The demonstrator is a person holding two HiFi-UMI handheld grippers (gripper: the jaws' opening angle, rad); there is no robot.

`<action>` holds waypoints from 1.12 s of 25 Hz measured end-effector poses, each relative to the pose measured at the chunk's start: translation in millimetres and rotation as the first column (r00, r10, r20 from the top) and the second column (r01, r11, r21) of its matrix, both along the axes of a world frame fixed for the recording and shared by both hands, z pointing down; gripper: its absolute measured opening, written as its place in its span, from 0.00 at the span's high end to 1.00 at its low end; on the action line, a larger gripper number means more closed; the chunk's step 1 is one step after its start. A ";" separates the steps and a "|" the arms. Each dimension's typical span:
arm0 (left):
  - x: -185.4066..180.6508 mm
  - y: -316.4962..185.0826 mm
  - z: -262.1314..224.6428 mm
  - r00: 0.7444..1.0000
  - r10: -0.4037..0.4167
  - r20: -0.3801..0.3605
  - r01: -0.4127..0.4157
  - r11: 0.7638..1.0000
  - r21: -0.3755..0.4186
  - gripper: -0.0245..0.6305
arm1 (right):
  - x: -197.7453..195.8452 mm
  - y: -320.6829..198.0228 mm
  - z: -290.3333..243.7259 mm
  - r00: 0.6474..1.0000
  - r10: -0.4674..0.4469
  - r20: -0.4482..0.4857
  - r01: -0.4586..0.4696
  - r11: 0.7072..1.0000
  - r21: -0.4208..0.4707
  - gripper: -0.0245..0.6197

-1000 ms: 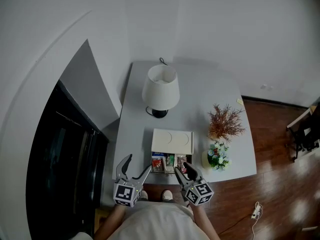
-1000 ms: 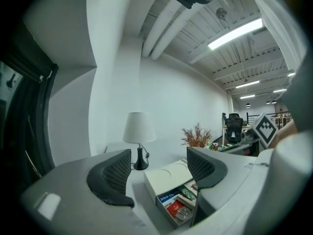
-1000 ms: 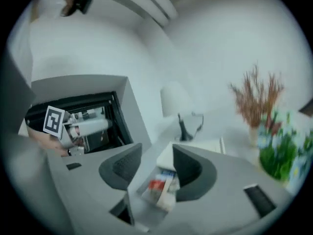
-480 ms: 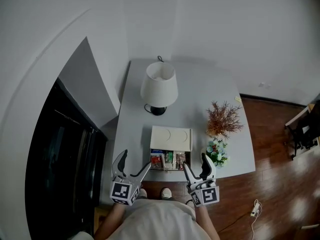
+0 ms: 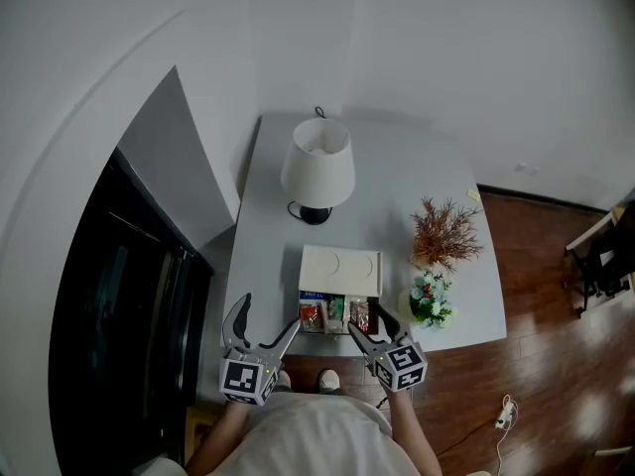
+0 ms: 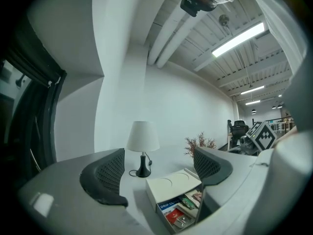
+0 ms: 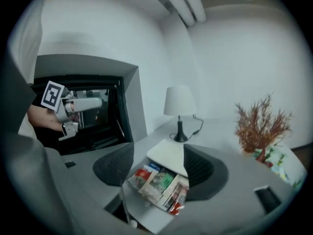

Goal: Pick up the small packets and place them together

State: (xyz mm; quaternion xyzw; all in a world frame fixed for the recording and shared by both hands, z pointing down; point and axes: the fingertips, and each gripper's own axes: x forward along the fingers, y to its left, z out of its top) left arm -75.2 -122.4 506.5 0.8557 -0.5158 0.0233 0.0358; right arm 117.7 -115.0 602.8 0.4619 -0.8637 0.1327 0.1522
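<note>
Several small packets [image 5: 335, 314] in red, green and blue lie side by side in the open drawer of a white box [image 5: 340, 266] at the table's near edge. My right gripper [image 5: 367, 321] hovers at the drawer's right front corner. Its jaws are open and have just been closing a little, with nothing pressed between them. In the right gripper view the packets [image 7: 157, 182] show below and beyond the right gripper [image 7: 159, 173]. My left gripper [image 5: 269, 315] hangs left of the drawer, open and empty, its jaws also just closing slightly. The left gripper view has the left gripper [image 6: 156, 173] framing the box [image 6: 172, 184].
A white-shaded lamp [image 5: 317, 167] stands behind the box on the grey table [image 5: 397, 167]. Dried red-brown twigs [image 5: 444, 234] and a small flower pot [image 5: 432, 301] stand to the box's right. A dark glass cabinet [image 5: 119, 315] flanks the table on the left, and wooden floor [image 5: 556, 345] lies to the right.
My right gripper pulled back from the drawer to the right with its jaws spread, then came forward to the drawer's right front corner. The left gripper barely moved.
</note>
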 end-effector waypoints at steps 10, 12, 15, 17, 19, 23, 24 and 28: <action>-10.5 5.7 10.9 0.999 -0.025 0.027 0.026 0.999 -0.030 0.31 | -69.1 -5.4 148.1 0.955 -0.219 -0.200 0.108 0.886 -0.452 0.59; -11.1 6.6 10.4 0.999 -0.029 0.027 0.030 0.999 -0.032 0.31 | -70.8 -3.4 161.1 0.937 -0.227 -0.266 0.066 0.862 -0.502 0.61; -13.8 7.9 11.3 0.999 -0.034 0.034 0.035 0.999 -0.033 0.31 | -75.2 -3.9 163.7 0.927 -0.216 -0.305 0.027 0.854 -0.520 0.70; -15.1 7.6 12.2 0.999 -0.036 0.036 0.037 0.999 -0.035 0.31 | -72.6 -5.8 167.2 0.914 -0.220 -0.341 0.011 0.853 -0.522 0.80; -17.1 7.2 13.3 0.999 -0.038 0.039 0.039 0.999 -0.035 0.31 | -67.2 -5.3 169.6 0.894 -0.237 -0.379 0.003 0.851 -0.525 0.84; -21.7 5.8 12.0 0.998 -0.051 0.037 0.053 0.998 -0.035 0.31 | -54.7 2.2 159.8 0.906 -0.210 -0.367 -0.011 0.856 -0.517 0.92; -22.9 5.2 13.0 0.998 -0.054 0.039 0.055 0.998 -0.035 0.31 | -50.9 3.3 153.6 0.919 -0.188 -0.348 -0.016 0.861 -0.509 0.93; -26.5 2.3 15.0 0.998 -0.058 0.038 0.059 0.998 -0.035 0.31 | -49.5 2.3 102.4 0.971 -0.095 -0.219 -0.015 0.890 -0.456 0.93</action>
